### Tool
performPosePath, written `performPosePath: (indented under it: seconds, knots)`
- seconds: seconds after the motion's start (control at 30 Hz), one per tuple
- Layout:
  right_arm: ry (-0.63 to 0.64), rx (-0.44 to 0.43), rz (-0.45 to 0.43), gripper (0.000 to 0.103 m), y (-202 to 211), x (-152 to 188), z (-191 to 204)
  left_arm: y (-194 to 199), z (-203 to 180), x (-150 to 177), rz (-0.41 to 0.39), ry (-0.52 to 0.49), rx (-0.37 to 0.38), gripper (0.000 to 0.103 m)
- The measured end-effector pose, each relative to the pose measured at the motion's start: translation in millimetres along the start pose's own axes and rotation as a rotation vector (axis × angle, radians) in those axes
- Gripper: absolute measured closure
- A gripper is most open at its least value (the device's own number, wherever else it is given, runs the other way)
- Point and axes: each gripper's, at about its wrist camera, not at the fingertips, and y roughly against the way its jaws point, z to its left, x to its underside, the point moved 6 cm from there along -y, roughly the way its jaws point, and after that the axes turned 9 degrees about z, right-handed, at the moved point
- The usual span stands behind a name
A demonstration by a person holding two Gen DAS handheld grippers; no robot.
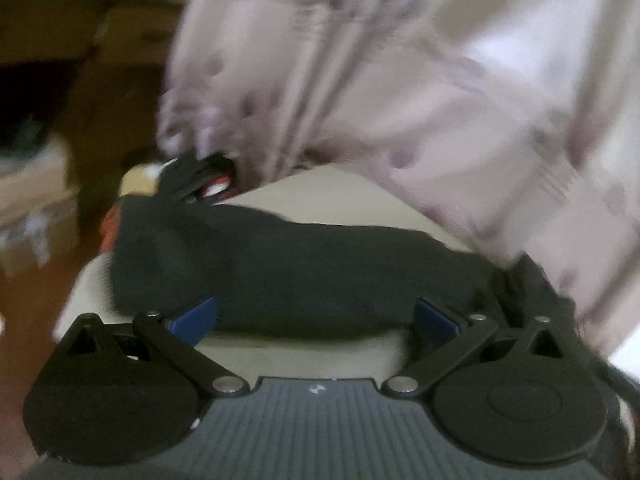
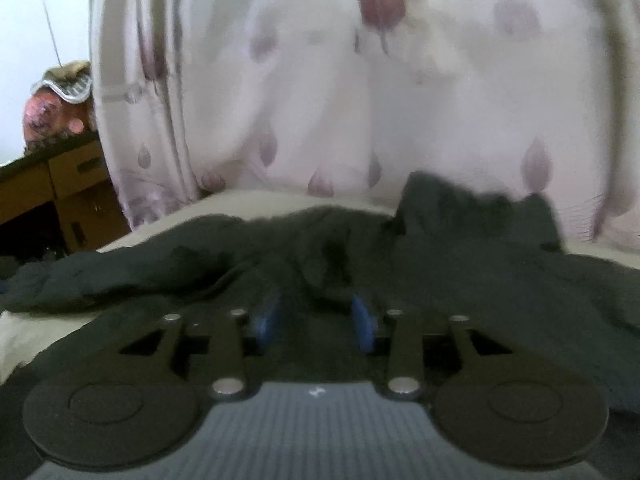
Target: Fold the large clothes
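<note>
Dark garment spread on a cream bed, one gripper at each side.

Nearest, the left gripper (image 1: 314,318) stands wide apart with nothing pinched, at the near edge of the dark garment (image 1: 288,264). The right gripper (image 2: 316,322) is half-spread over bunched dark cloth; whether its pads press it is unclear. The bed (image 1: 340,196) carries it; a patterned curtain (image 2: 400,100) hangs beyond the far edge.

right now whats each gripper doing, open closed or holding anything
left gripper: open wide, nothing gripped, dark garment just ahead of the fingers.
right gripper: partly open over the dark garment; too blurred to tell if cloth is pinched.
</note>
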Motion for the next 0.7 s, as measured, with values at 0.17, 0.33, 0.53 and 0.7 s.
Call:
performPosePath:
  seconds: [0.17, 0.33, 0.53, 0.7]
  knots:
    - [-0.04, 0.064, -0.101, 0.033, 71.0, 1.6, -14.0, -28.2, 66.1, -4.4, 0.121, 0.31, 0.041, 0.001]
    - [-0.046, 0.089, -0.11, 0.033, 111.7, 9.5, -19.0, -38.2, 82.5, -22.7, 0.062, 0.355, 0.054, 0.003]
    - [-0.046, 0.094, -0.121, 0.024, 135.1, 28.4, -19.9, -63.4, 72.4, -36.5, 0.078, 0.305, 0.002, 0.065]
    - [-0.131, 0.089, -0.083, 0.024, 128.5, 43.3, -33.5, -84.7, 64.1, -51.8, 0.088, 0.301, -0.015, 0.097]
